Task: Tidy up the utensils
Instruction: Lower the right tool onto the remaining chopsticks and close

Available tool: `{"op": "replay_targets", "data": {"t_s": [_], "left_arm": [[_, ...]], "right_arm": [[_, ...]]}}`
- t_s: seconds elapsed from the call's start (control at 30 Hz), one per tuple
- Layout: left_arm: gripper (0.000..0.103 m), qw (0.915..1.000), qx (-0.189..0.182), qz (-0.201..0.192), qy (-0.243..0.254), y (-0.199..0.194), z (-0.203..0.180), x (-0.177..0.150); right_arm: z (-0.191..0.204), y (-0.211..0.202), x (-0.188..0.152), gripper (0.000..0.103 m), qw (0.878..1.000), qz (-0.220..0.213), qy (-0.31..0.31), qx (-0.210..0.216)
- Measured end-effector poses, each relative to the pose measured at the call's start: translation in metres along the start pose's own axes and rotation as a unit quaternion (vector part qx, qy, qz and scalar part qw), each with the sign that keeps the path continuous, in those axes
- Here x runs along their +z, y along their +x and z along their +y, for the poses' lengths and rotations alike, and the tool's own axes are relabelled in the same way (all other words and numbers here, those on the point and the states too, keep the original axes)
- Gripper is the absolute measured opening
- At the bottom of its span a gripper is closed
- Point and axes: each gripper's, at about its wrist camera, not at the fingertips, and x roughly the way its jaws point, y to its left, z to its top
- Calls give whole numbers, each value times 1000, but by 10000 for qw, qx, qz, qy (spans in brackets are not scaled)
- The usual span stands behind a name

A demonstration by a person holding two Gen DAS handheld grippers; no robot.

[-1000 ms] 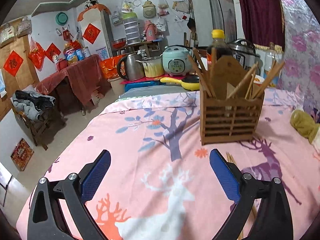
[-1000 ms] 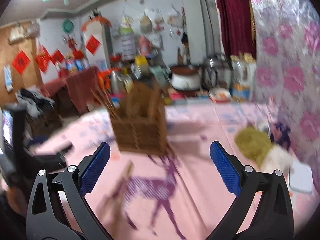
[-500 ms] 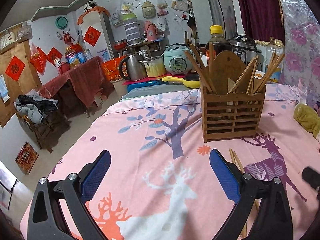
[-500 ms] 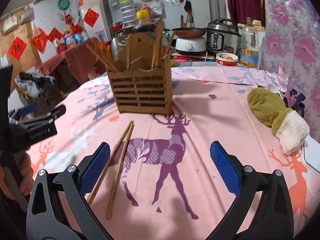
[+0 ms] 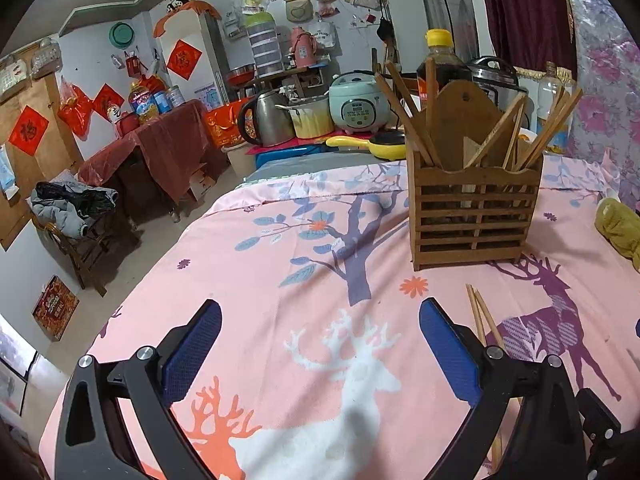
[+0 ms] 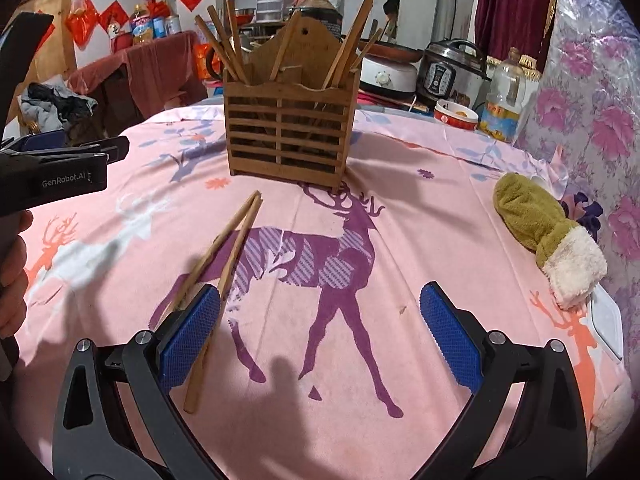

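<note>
While right gripper [image 6: 320,336] gapes, chopsticks [image 6: 224,264] beside left pad, holder [image 6: 286,136] well apart

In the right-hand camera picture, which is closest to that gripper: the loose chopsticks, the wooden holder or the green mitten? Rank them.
From the right gripper:
1. Loose chopsticks, beside its left finger.
2. Green mitten, off to the right.
3. Wooden holder, straight ahead, farthest back.
</note>
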Motion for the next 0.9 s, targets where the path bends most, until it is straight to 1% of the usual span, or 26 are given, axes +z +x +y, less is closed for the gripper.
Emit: {"op": "replay_targets", "data": {"t_s": [0.23, 0.5, 0.73, 0.9], "left_arm": [[97, 9999, 14, 115, 114, 6, -5, -3], [97, 9997, 0, 221, 84, 12, -4, -5], [97, 9986, -94, 520, -62, 26, 3, -7], [97, 9971, -181, 719, -183, 33, 7, -8]], "right_arm": [[3, 3, -2, 97, 10000, 48, -75, -22], [5, 6, -3, 97, 9999, 121, -115, -36], [5, 16, -6, 96, 9990, 380, -66, 224], [11, 17, -8, 95, 9979, 444, -128, 462]]}}
